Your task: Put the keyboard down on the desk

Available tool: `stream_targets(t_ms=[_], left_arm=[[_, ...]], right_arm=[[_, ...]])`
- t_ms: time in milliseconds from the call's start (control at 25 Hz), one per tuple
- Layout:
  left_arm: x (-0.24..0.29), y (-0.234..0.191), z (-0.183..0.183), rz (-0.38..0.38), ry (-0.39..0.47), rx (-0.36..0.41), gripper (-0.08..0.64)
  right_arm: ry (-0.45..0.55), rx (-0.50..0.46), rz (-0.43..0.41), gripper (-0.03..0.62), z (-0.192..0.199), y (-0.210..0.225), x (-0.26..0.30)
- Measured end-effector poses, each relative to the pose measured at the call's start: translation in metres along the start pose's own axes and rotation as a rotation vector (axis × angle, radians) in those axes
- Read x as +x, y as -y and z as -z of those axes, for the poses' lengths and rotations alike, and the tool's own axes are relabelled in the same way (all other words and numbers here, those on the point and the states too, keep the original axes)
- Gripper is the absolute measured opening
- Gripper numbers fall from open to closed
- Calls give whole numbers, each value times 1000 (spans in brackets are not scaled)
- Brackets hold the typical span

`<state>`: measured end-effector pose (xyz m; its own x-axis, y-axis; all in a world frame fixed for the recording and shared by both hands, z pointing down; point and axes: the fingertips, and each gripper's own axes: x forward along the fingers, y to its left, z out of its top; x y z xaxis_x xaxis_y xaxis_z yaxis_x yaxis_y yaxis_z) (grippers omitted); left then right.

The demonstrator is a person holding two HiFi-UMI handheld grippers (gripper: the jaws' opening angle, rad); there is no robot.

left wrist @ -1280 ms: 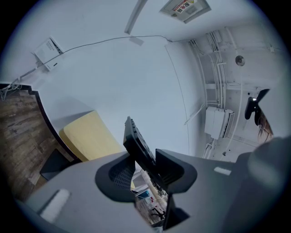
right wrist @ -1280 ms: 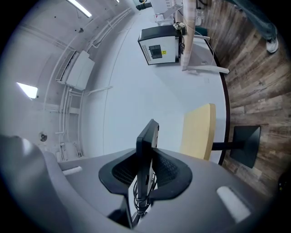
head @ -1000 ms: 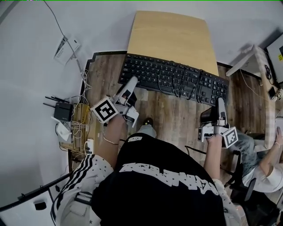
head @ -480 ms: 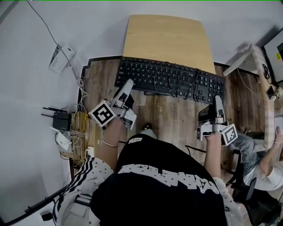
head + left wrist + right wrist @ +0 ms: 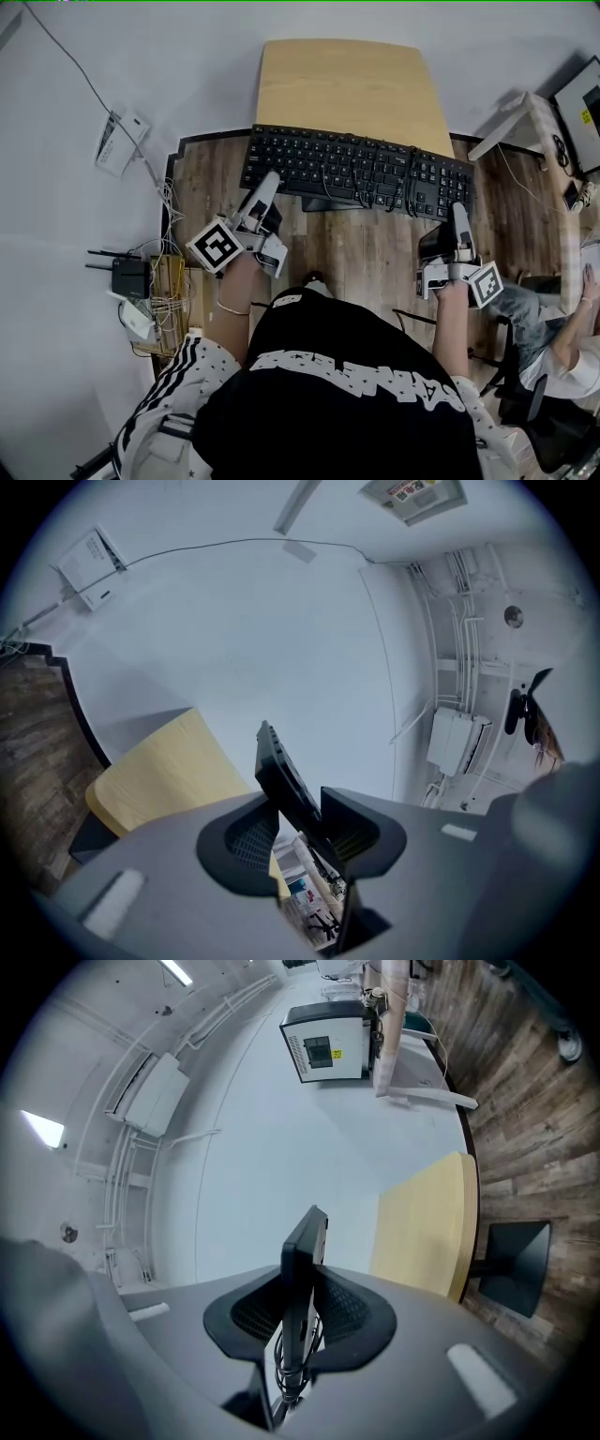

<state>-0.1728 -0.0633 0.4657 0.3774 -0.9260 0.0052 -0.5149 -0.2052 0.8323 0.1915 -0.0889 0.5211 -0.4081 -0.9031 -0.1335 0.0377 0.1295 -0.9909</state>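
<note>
left gripper [image 5: 270, 180] and right gripper [image 5: 459, 210] level, fingers [image 5: 234, 841] clamped on keyboard [image 5: 356, 169] ends, at desk [image 5: 347, 84] edge

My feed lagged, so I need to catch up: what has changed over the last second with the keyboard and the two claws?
Nothing has visibly changed. The left claw and right claw stay clamped on the keyboard, one toward each end. The keyboard is held in the air at the near edge of the desk and is not yet set down. Only the head view's framing shifted a little.
</note>
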Motion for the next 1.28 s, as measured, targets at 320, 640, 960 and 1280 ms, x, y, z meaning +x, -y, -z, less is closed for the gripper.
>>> stream_targets(t_ms=[320,640,960,1280], left_arm=[[2,5,-2,11,-15,19,132],[5,5,-5,29,-26,32,132],[3,3,-2,22,-28,24,133],[4,1,-2,33,-19,32,133]], right_arm=[[28,16,-19,89,0,0,-4],[46,19,-27,89,3,2,-6],[35,13,-26,89,2,2,-4],[39,8,-32,89,2,6,-5]])
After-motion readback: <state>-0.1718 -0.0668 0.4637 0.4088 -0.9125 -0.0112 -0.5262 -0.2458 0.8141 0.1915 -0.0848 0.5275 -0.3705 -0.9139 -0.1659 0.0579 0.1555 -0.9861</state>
